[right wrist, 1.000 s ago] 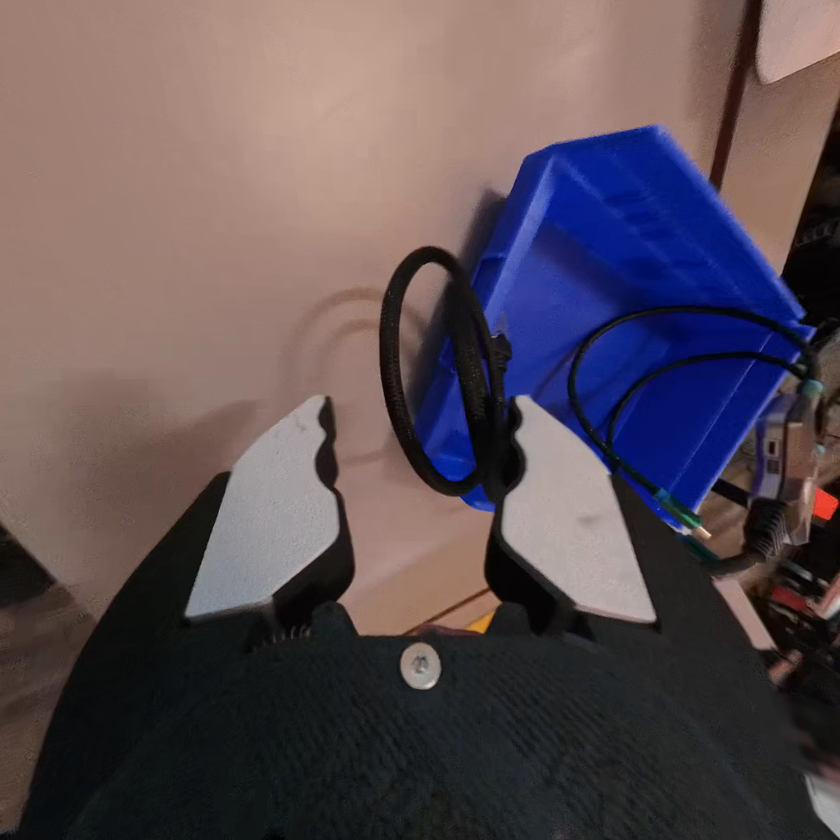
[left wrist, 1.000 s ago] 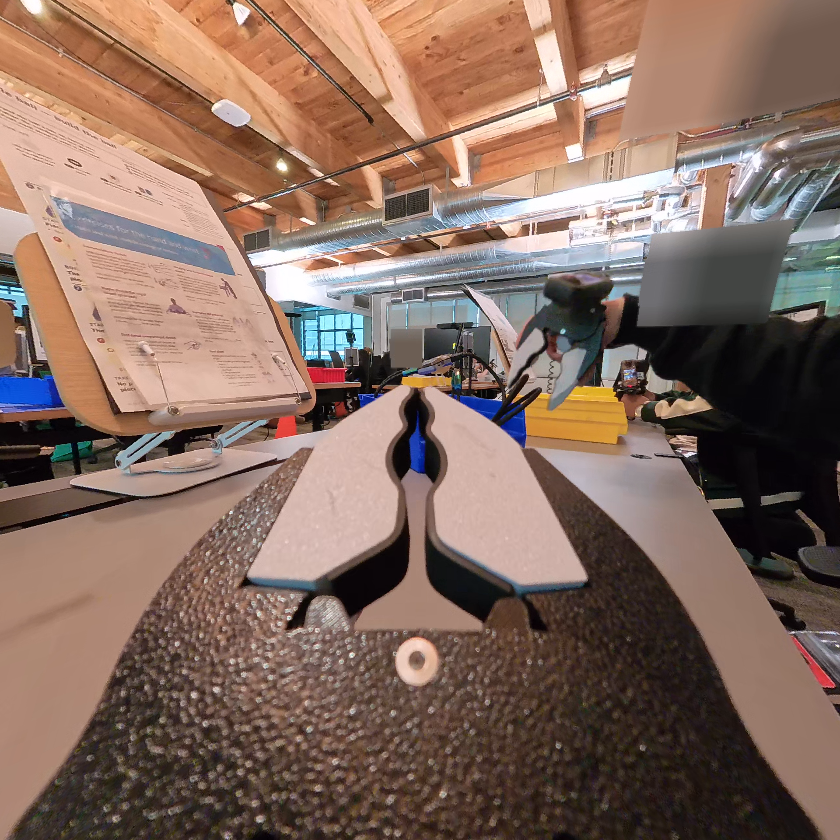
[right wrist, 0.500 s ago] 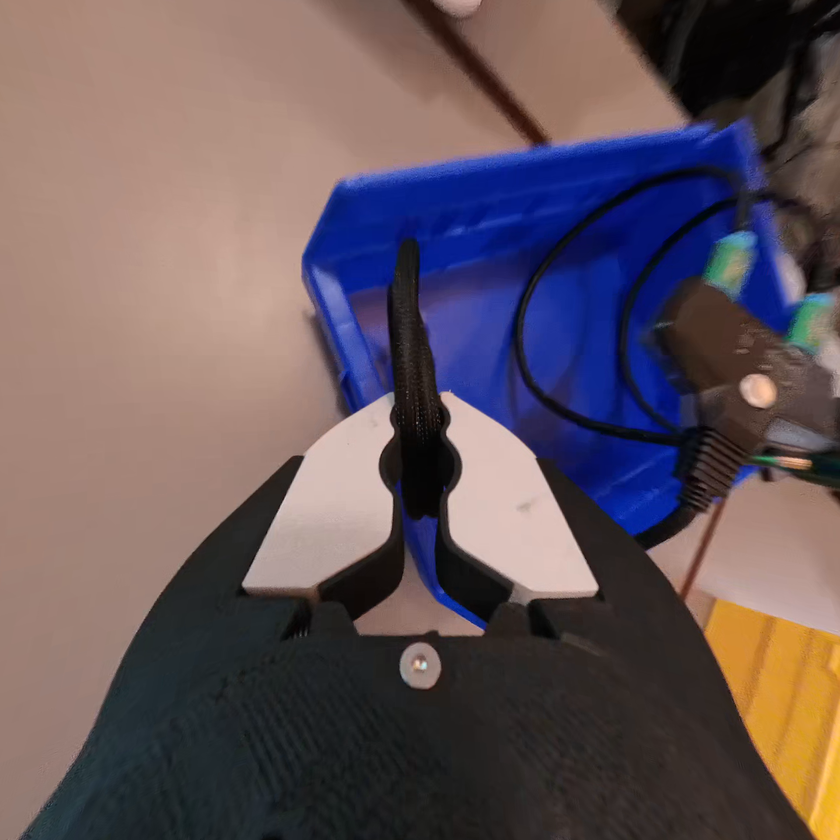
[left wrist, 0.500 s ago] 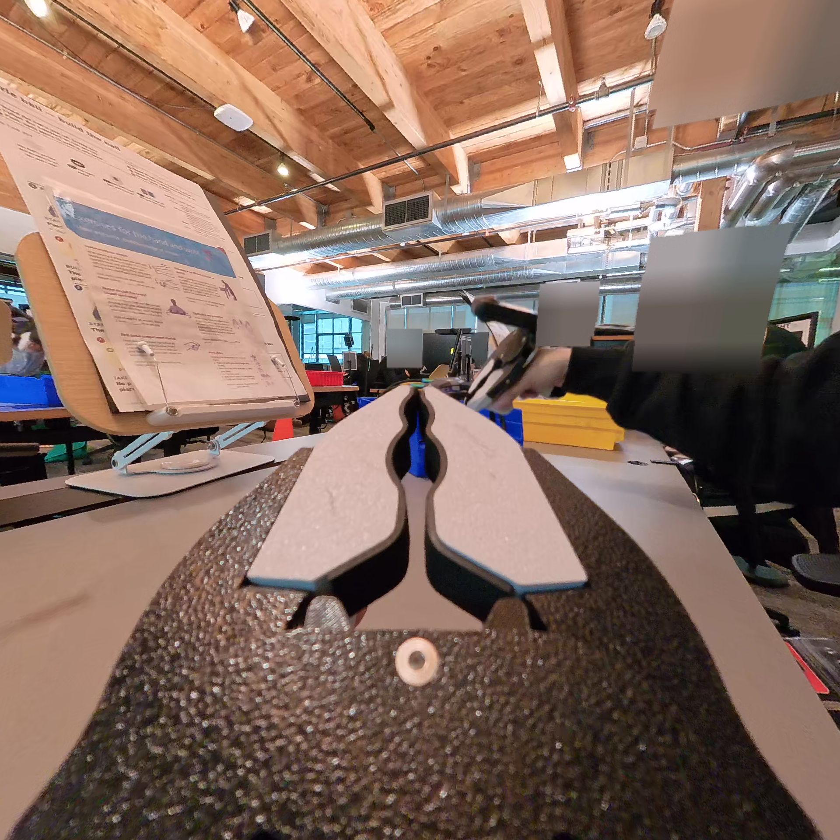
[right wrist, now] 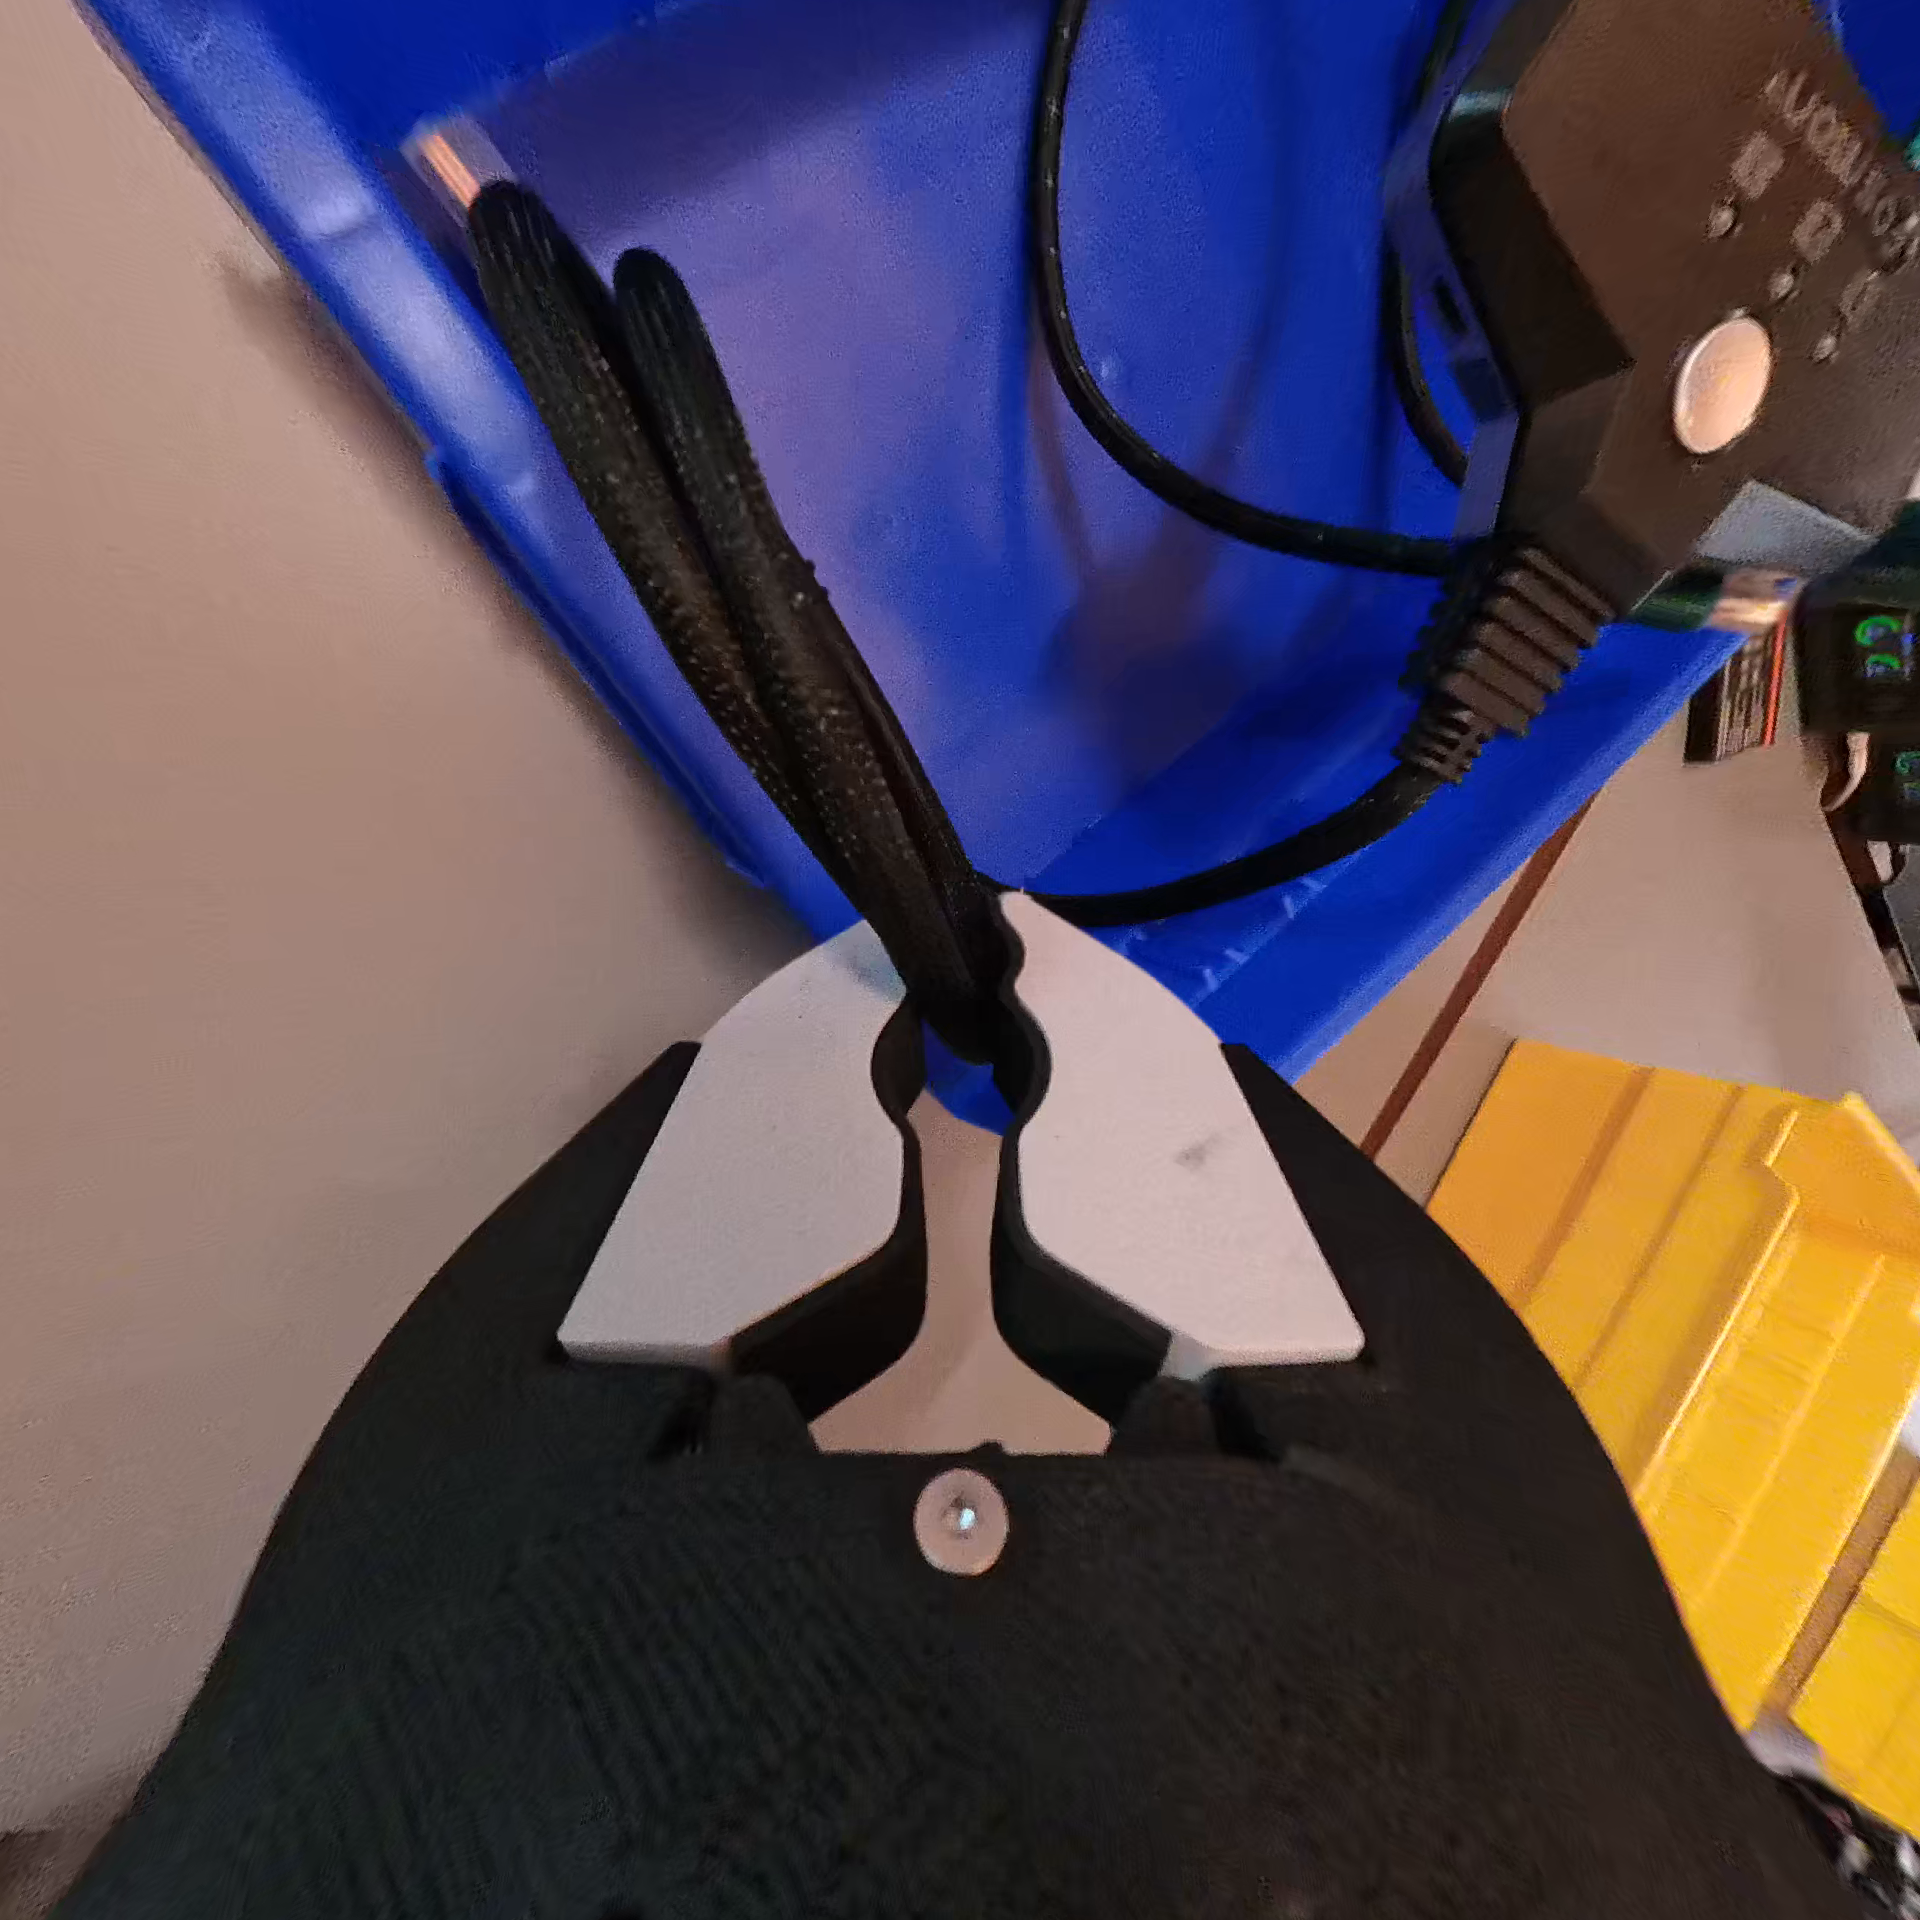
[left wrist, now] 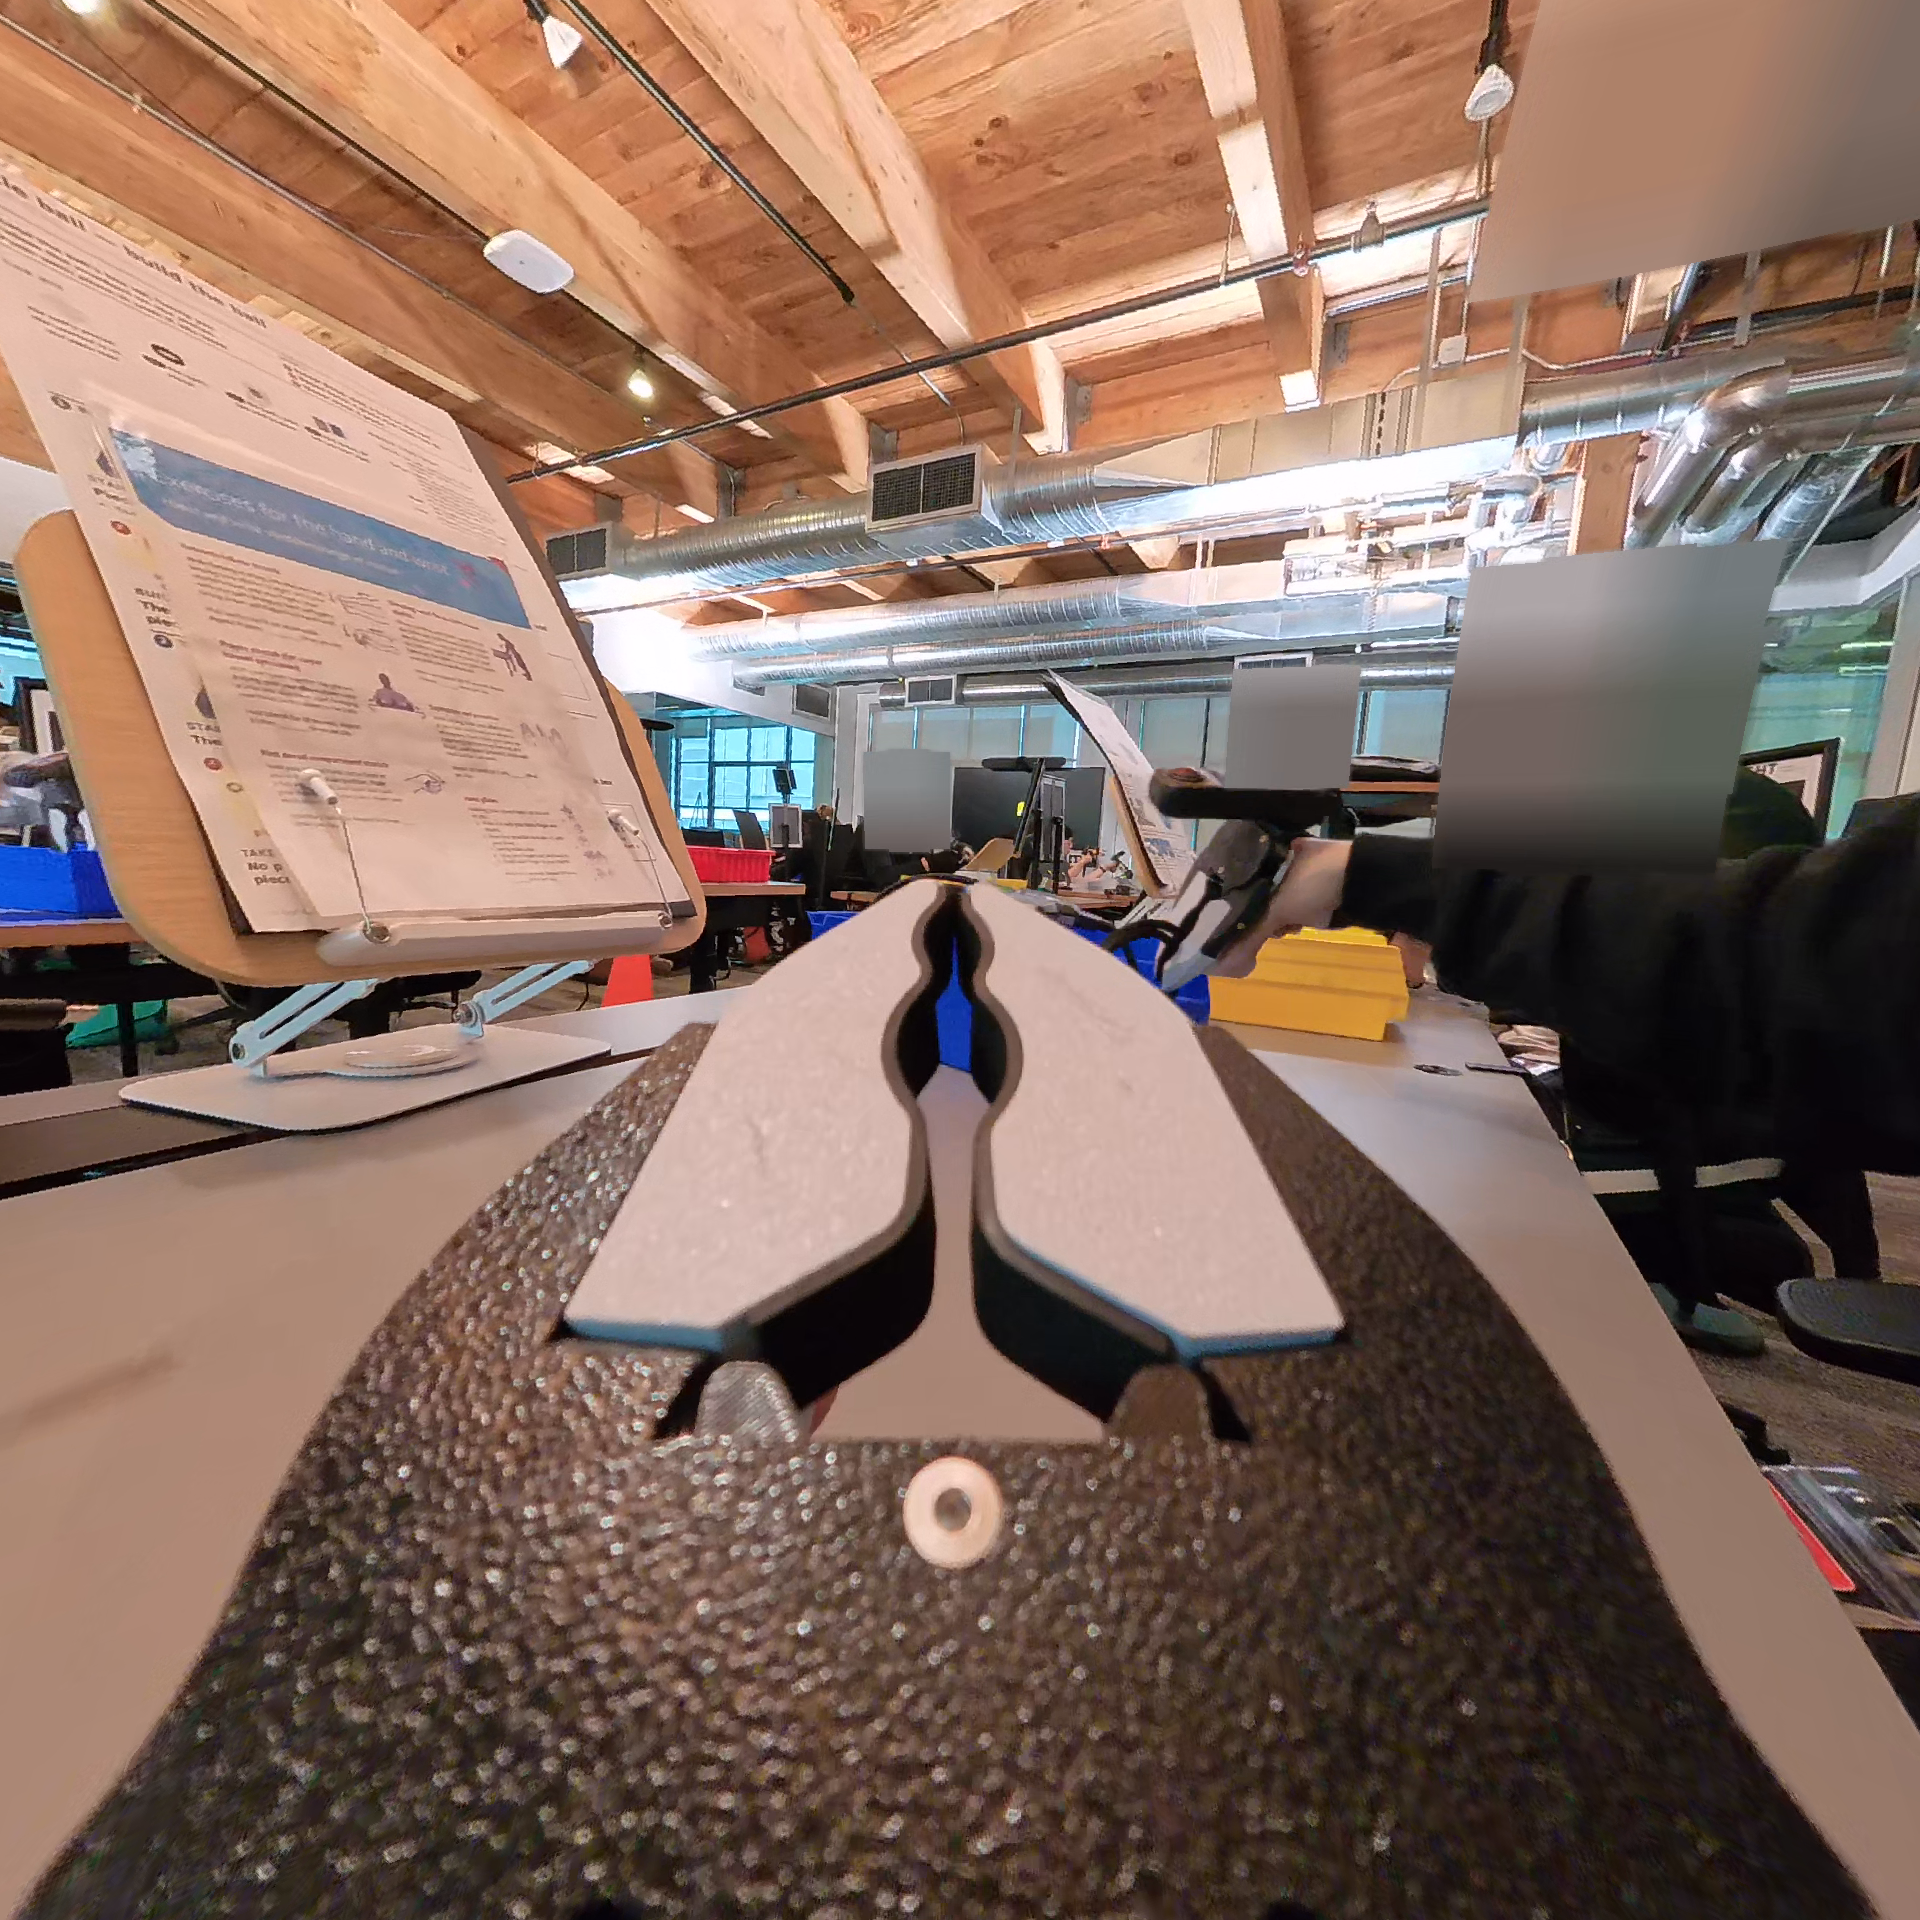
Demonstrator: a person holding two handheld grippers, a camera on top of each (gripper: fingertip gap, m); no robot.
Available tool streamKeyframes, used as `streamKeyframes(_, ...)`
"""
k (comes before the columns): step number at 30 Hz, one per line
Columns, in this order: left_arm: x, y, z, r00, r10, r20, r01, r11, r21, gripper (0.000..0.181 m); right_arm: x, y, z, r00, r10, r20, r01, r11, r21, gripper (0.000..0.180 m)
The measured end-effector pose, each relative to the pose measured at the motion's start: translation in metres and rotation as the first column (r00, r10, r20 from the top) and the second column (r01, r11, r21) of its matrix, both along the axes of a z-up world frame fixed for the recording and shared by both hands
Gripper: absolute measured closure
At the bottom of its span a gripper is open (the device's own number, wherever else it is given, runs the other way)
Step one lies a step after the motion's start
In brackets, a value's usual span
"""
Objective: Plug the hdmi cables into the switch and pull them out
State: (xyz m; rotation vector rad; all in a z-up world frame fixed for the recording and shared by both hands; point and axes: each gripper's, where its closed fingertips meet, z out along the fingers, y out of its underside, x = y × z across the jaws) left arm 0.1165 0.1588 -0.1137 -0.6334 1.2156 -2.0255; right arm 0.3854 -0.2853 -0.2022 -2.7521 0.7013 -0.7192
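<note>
Right wrist view: right gripper point(right wrist: 961, 997), wide open a second ago, now has its jaws clamped on the braided hdmi cable point(right wrist: 748, 623) over the blue bin point(right wrist: 1299, 935); switch point(right wrist: 1704, 312) lies inside. Plugging likely next. Left gripper point(left wrist: 954, 935) idles above the table point(left wrist: 260, 1299), jaws closed, empty.

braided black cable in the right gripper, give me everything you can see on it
The braided black cable has a woven fabric-look sleeve, thick and matte. It is folded so two runs lie side by side, rising from the right gripper, which is shut on both. They lean against the blue bin at its left wall. A metal-tipped connector end shows at the far end, blurred. It is not plugged into the black switch.
</note>
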Motion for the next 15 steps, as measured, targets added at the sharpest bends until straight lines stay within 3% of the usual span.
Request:
streamKeyframes(4, 0.000, 0.001, 0.000, 1.000, 0.003, 0.001, -0.003, 1.000, -0.009, 0.181, 0.000, -0.008, 0.005, 0.998, -0.048, 0.037, 0.046, 0.998, 0.030, 0.163)
streamKeyframes(8, -0.001, -0.001, 0.000, 1.000, 0.009, 0.010, -0.009, 1.000, 0.009, 0.181, -0.016, 0.000, 0.007, 0.999, -0.022, 0.034, 0.022, 1.000, -0.001, 0.132)
streamKeyframes(11, -0.001, -0.005, 0.000, 0.999, 0.035, 0.007, -0.036, 0.998, 0.055, 0.181, -0.035, 0.024, 0.020, 0.995, -0.019, 0.100, 0.011, 0.996, 0.089, 0.103)
streamKeyframes(13, 0.000, -0.003, 0.003, 0.996, 0.093, 0.007, -0.093, 0.991, 0.091, 0.181, -0.048, 0.049, 0.038, 0.979, -0.009, 0.206, -0.037, 0.975, 0.220, 0.101)
streamKeyframes(15, 0.004, 0.006, 0.008, 0.986, 0.168, -0.019, -0.165, 0.979, 0.122, 0.181, -0.061, 0.081, 0.061, 0.951, -0.005, 0.309, -0.127, 0.906, 0.404, 0.103)
